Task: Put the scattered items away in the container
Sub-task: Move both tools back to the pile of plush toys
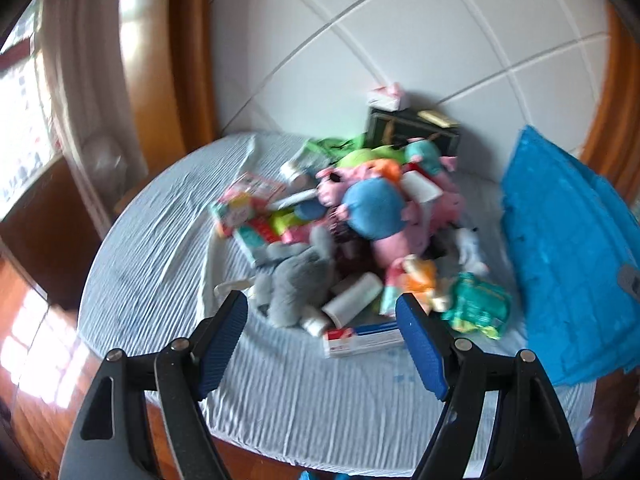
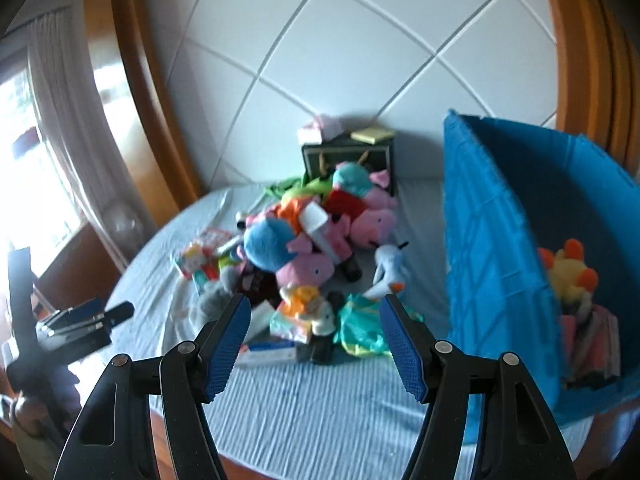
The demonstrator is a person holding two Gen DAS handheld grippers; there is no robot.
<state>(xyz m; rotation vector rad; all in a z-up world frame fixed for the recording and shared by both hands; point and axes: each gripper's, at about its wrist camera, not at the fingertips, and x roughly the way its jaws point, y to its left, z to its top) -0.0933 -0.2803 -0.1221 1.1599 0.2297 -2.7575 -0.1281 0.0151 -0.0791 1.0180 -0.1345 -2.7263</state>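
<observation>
Hovering above the bed (image 1: 304, 408), both claws are spread and empty: left claw (image 1: 322, 344), right claw (image 2: 316, 338). This stance suits an approach, not a grasp. Nearest the left claw lies a flat box (image 1: 362, 340), then a grey plush (image 1: 294, 284) within the heaped pile (image 2: 312, 248). Right of the pile stands the blue container (image 2: 500, 256), already holding a yellow plush (image 2: 570, 272).

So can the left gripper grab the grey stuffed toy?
Probably yes. The left gripper is open and empty, and the grey stuffed toy lies at the pile's near edge with nothing in between.
</observation>
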